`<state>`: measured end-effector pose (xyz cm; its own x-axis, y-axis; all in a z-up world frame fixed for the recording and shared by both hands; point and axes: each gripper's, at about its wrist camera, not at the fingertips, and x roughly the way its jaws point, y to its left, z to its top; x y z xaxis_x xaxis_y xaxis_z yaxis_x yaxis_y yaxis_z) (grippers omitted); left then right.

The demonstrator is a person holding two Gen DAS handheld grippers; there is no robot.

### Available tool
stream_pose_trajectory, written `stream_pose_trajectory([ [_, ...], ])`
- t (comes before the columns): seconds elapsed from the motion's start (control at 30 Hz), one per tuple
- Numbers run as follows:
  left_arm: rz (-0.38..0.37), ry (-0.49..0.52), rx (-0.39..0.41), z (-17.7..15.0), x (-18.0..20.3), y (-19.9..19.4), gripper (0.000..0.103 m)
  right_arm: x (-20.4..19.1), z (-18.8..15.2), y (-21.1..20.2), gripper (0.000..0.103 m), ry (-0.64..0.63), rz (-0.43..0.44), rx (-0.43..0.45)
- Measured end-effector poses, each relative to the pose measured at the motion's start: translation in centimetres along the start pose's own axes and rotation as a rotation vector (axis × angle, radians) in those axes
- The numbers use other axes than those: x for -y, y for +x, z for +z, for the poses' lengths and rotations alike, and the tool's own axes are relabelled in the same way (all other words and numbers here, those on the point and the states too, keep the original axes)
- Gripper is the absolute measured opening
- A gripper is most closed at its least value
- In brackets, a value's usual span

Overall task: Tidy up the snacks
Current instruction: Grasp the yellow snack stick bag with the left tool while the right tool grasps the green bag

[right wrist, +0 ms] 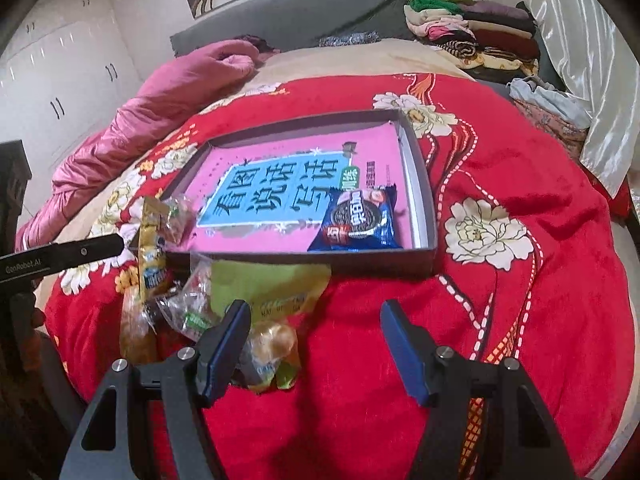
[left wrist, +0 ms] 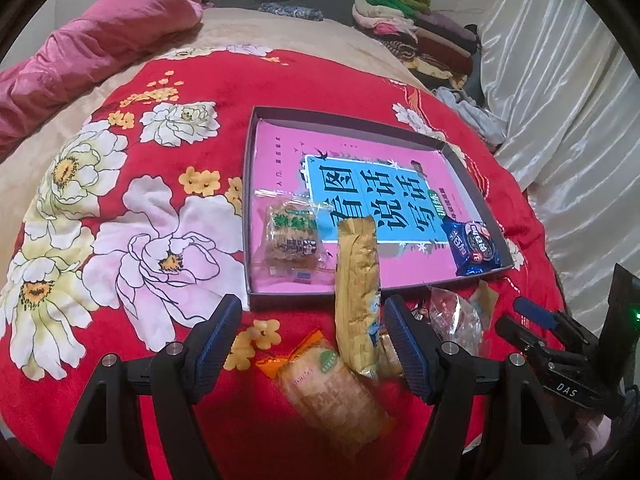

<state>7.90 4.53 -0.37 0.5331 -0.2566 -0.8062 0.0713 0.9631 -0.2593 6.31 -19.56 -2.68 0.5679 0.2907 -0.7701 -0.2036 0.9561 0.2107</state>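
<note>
A shallow grey box [left wrist: 476, 184] [right wrist: 424, 184] with a pink and blue book inside lies on the red floral blanket. In it are a blue Oreo pack [left wrist: 472, 248] [right wrist: 356, 220] and a clear-wrapped cake [left wrist: 290, 232]. A gold packet [left wrist: 356, 300] [right wrist: 150, 248] leans over the box's near edge. An orange-wrapped snack [left wrist: 332, 388], a clear wrapper [left wrist: 456, 320] and a green packet [right wrist: 272, 288] lie in front of the box. My left gripper [left wrist: 314, 344] is open above the orange snack and gold packet. My right gripper [right wrist: 316, 344] is open and empty over the blanket.
A pink quilt [left wrist: 80, 56] lies at the back left. Folded clothes [right wrist: 472, 32] are stacked at the back right by a white curtain [left wrist: 560, 80]. The right gripper's body [left wrist: 560, 360] shows at the left wrist view's right edge.
</note>
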Motion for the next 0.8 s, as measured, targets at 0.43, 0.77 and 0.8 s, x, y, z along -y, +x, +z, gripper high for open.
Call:
stream_pose_trajectory([
  [0.43,-0.012,0.018,-0.034,-0.7,0.9,0.7,0.075,-0.5,-1.1,0.7,0.067,-0.054,-0.017,-0.062],
  [0.77,-0.026,0.028,-0.053,-1.1,1.3,1.3,0.075,-0.8,-1.6,1.7,0.067,-0.072,-0.01,-0.1],
  [0.8,-0.026,0.03,-0.055,-1.1,1.3,1.5,0.075,-0.9,-1.7,1.7,0.067,-0.076,-0.01,-0.101],
])
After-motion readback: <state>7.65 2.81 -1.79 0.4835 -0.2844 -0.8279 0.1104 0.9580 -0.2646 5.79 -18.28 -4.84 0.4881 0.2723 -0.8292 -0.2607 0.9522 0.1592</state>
